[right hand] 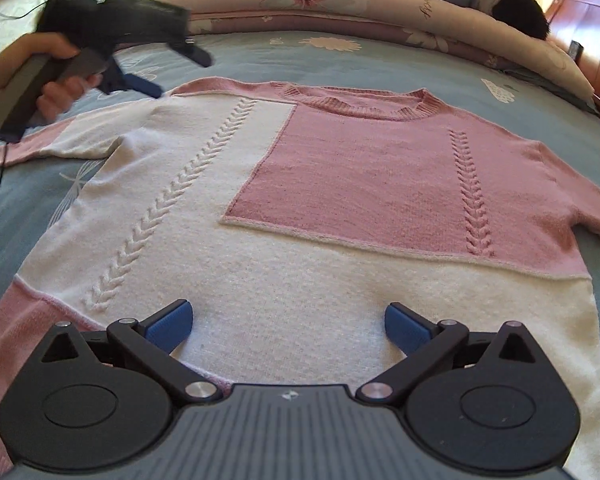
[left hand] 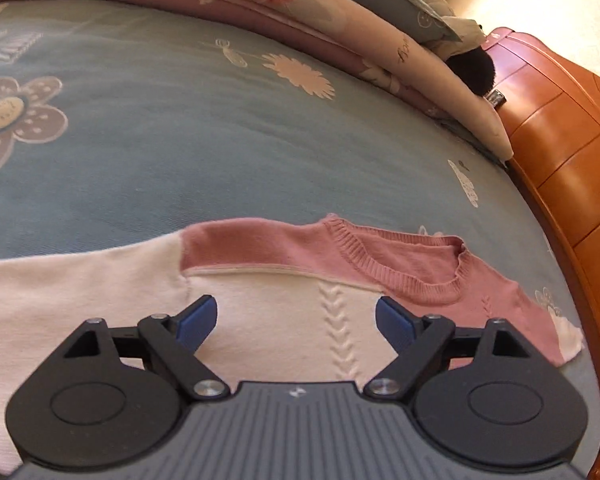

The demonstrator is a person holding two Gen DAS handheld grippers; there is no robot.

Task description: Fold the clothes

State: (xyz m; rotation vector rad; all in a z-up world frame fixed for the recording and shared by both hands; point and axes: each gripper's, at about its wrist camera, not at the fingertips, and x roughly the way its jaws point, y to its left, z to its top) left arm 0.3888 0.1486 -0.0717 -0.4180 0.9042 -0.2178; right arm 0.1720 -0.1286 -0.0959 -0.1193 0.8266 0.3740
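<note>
My right gripper (right hand: 288,326) hangs spread wide over the white hem of the sweater (right hand: 300,208), which lies flat on the bed (right hand: 520,92). My left gripper (left hand: 296,320), also agape, hovers by its shoulder. The knit is soft, pink and white blocks with 2 raised braids and a ribbed collar. Beyond lies a floral quilt (right hand: 340,4).

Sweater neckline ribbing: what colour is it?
Pink, like the chest panel; the neckline ribbing shows best in the right wrist view.
</note>
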